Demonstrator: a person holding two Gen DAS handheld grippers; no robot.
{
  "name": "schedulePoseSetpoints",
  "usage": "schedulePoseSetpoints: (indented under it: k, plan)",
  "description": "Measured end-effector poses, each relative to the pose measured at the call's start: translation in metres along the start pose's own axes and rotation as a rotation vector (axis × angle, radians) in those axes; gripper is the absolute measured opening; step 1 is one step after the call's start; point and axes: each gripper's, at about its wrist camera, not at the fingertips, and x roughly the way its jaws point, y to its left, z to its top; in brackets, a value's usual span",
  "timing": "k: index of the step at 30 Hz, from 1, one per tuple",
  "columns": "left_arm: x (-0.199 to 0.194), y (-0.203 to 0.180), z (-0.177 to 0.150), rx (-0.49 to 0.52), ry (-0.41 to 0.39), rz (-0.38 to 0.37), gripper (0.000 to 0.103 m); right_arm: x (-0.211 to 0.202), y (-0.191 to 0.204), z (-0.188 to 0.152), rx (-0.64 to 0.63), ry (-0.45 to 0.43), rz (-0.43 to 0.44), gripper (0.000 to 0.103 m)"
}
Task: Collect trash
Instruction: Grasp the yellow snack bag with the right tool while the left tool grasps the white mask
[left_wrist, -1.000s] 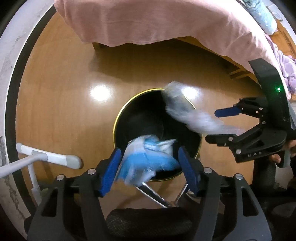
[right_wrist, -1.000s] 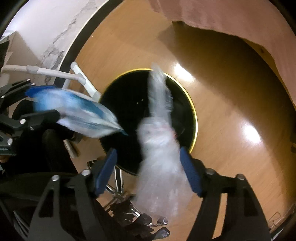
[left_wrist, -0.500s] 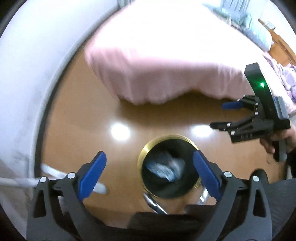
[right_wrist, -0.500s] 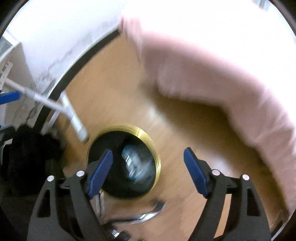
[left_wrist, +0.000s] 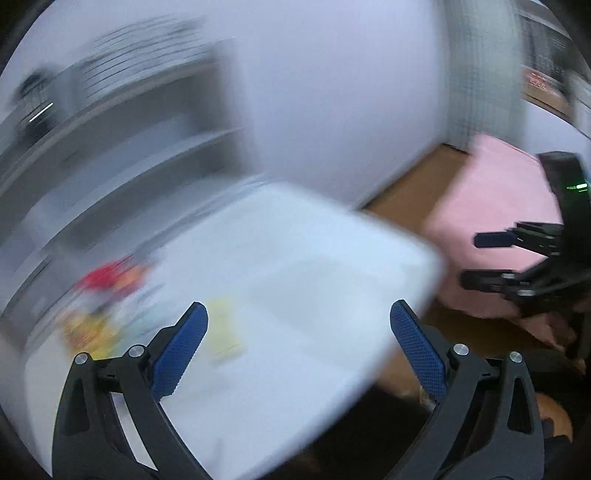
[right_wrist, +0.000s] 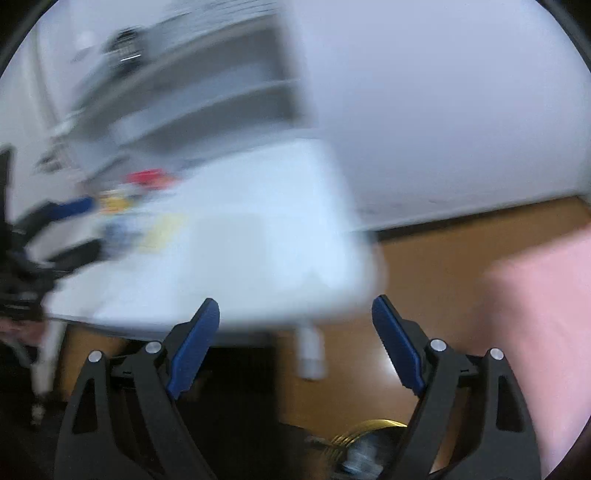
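Note:
Both views are motion-blurred. My left gripper (left_wrist: 299, 332) is open and empty, facing a white table (left_wrist: 314, 266). Blurred items lie on the table's left side: something red (left_wrist: 107, 277), something yellow (left_wrist: 221, 328). My right gripper (right_wrist: 295, 328) is open and empty, above the table's near corner (right_wrist: 295, 258); it also shows at the right of the left wrist view (left_wrist: 487, 258). The gold-rimmed black trash bin (right_wrist: 365, 441) with wrappers inside sits at the bottom of the right wrist view. The left gripper shows at the left edge there (right_wrist: 70, 225).
White shelves (left_wrist: 110, 147) stand behind the table against a white wall (left_wrist: 332, 92). A pink-covered bed (right_wrist: 546, 332) is to the right over a wooden floor (right_wrist: 443, 258). A white table leg (right_wrist: 310, 350) drops beside the bin.
Both grippers opened and dropped the blue wrapper and the clear plastic into the bin, then swung up from the bin to face the white table.

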Motion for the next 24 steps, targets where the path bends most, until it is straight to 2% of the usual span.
schedulePoseSetpoints:
  k: [3, 6, 9, 12, 16, 19, 24]
  plan:
    - [-0.018, 0.087, -0.036, -0.177, 0.045, 0.134, 0.096, 0.047, 0.068, 0.037, -0.059, 0.064, 0.193, 0.082]
    - [-0.029, 0.156, -0.07, -0.356, 0.103, 0.211, 0.096, 0.078, 0.121, 0.064, -0.097, 0.12, 0.293, 0.082]
    - [-0.029, 0.208, -0.088, -0.508, 0.156, 0.235, 0.096, 0.107, 0.171, 0.093, -0.168, 0.128, 0.268, 0.082]
    - [-0.027, 0.239, -0.093, -0.585, 0.164, 0.253, 0.096, 0.136, 0.216, 0.118, -0.253, 0.154, 0.257, 0.082]
    - [-0.03, 0.274, -0.116, -0.623, 0.143, 0.24, 0.096, 0.191, 0.268, 0.14, -0.353, 0.261, 0.233, 0.082]
    - [-0.025, 0.288, -0.125, -0.62, 0.156, 0.267, 0.096, 0.246, 0.308, 0.152, -0.431, 0.36, 0.196, 0.082]
    - [-0.014, 0.323, -0.142, -0.66, 0.183, 0.282, 0.096, 0.297, 0.335, 0.144, -0.5, 0.468, 0.145, 0.08]
